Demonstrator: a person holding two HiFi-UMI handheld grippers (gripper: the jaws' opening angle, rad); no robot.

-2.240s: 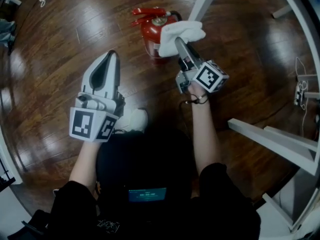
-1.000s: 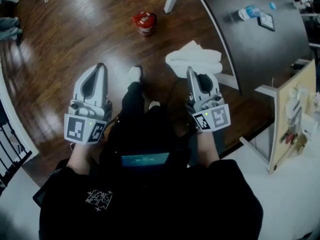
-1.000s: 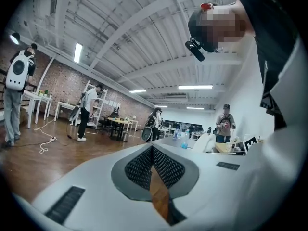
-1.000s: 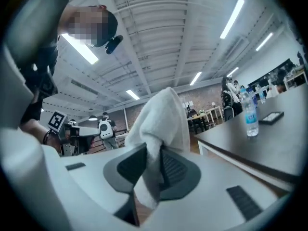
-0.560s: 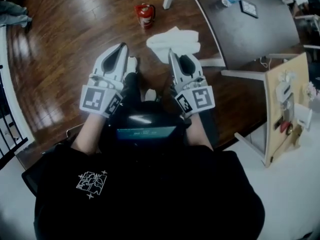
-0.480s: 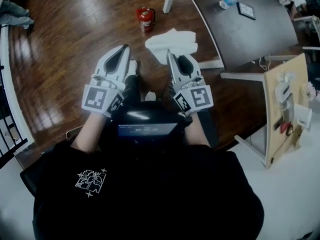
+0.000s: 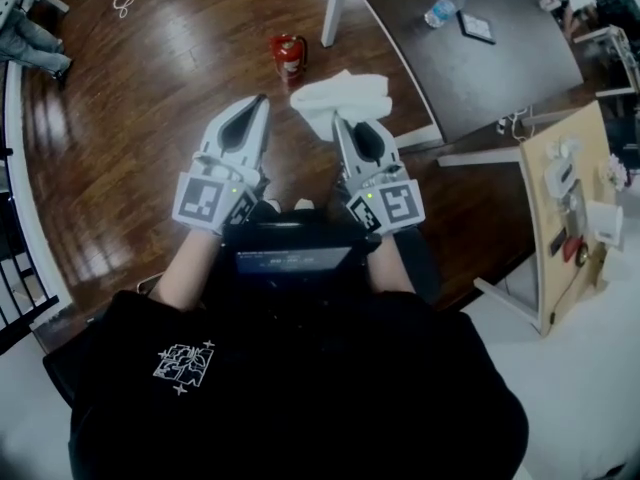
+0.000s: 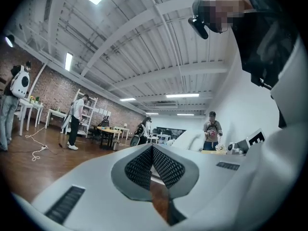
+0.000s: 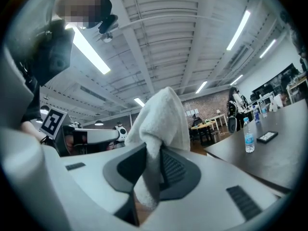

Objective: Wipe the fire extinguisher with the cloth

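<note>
The red fire extinguisher (image 7: 288,56) stands upright on the wooden floor, far below and ahead of both grippers. A white cloth (image 7: 340,96) hangs bunched from the tips of my right gripper (image 7: 339,121), which is shut on it. In the right gripper view the cloth (image 9: 163,113) rises out of the closed jaws of the right gripper (image 9: 151,154). My left gripper (image 7: 259,99) is held beside it, shut, with nothing in it. The left gripper (image 8: 152,147) points up toward the ceiling, its pads pressed together. Neither gripper touches the extinguisher.
A dark table (image 7: 470,63) on white legs (image 7: 333,6) stands right of the extinguisher, with a water bottle (image 7: 446,6) and a flat device (image 7: 477,27) on it. A wooden board (image 7: 560,203) leans at the right. Several people (image 8: 75,120) stand far off.
The cloth has come off the extinguisher. The view has risen, so the extinguisher now looks small and far. Both grippers have drawn in close to the body, side by side.
</note>
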